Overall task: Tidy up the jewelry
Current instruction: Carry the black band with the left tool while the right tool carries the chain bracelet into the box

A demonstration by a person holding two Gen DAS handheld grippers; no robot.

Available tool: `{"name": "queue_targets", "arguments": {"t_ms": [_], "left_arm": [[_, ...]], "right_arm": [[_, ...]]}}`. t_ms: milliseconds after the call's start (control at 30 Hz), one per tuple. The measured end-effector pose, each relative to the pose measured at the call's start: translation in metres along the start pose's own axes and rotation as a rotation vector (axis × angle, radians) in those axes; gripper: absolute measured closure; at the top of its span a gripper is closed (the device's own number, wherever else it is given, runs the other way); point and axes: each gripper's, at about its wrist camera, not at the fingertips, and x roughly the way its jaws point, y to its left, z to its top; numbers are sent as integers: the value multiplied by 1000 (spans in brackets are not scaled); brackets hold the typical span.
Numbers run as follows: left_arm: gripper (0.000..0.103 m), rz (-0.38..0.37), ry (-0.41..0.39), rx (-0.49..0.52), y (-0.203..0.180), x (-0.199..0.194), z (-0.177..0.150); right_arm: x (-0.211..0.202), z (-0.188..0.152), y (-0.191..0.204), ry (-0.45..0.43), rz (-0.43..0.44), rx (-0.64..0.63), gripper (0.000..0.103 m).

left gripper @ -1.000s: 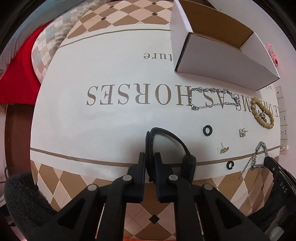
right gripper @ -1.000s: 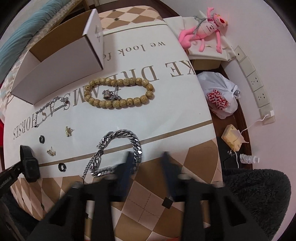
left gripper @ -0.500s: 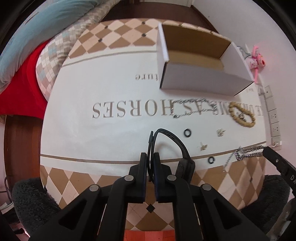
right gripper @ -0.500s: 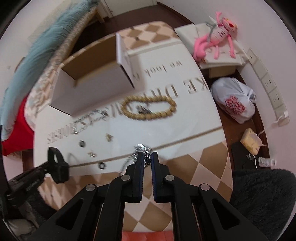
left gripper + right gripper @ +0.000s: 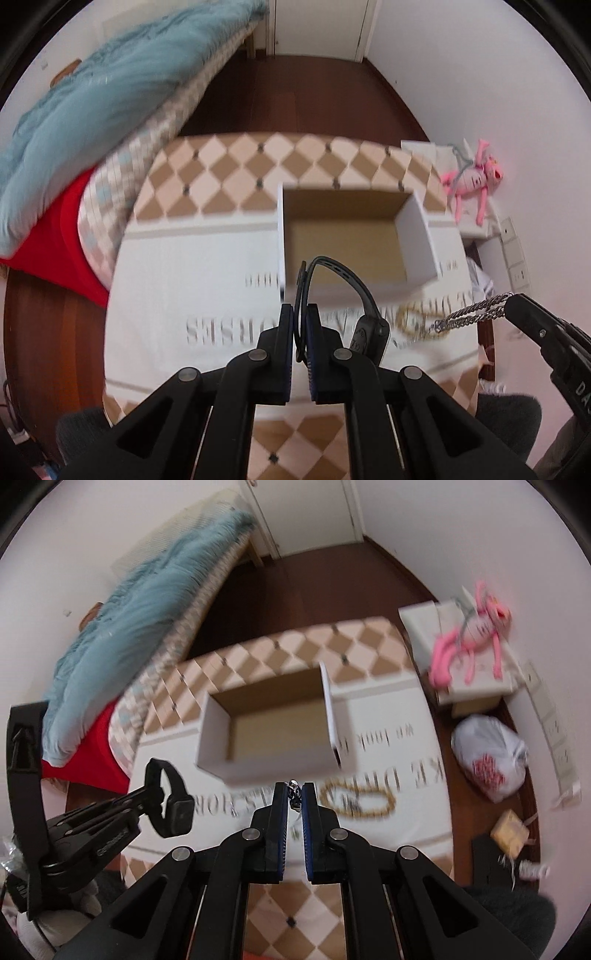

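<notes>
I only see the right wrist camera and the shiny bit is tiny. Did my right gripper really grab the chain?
Observer: Yes. The left wrist view shows a doubled length of silver chain trailing from the tip of the right gripper.
Operator: Is the watch gripped properly too?
Observer: From that view, the left gripper has its pads closed on the strap of the black watch. The strap loops up above the pads and the watch body hangs beside the right finger.
</notes>
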Motion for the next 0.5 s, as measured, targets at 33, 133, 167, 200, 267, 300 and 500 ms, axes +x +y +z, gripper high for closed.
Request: {"name": "queue_targets", "arguments": {"t_ms": [33, 133, 167, 200, 267, 300, 500], "left_arm": [[99, 4, -8, 3, -1, 0, 8], [99, 12, -24, 6, -1, 3, 31], [99, 15, -27, 8, -2, 5, 38], [99, 20, -28, 13, -2, 8, 44], [99, 27, -22, 17, -1, 16, 55], [99, 27, -16, 17, 0, 19, 59], [99, 21, 39, -3, 7, 50, 79]], "right_arm": [[1, 10, 3, -10, -5, -16, 95], [8, 33, 12, -25, -17, -57, 95], [13, 41, 16, -26, -19, -70, 95], [17, 47, 18, -24, -26, -85, 95], [30, 60, 23, -17, -38, -118, 95], [36, 66, 25, -12, -44, -130, 95], [74, 87, 32, 27, -72, -188, 95]]}}
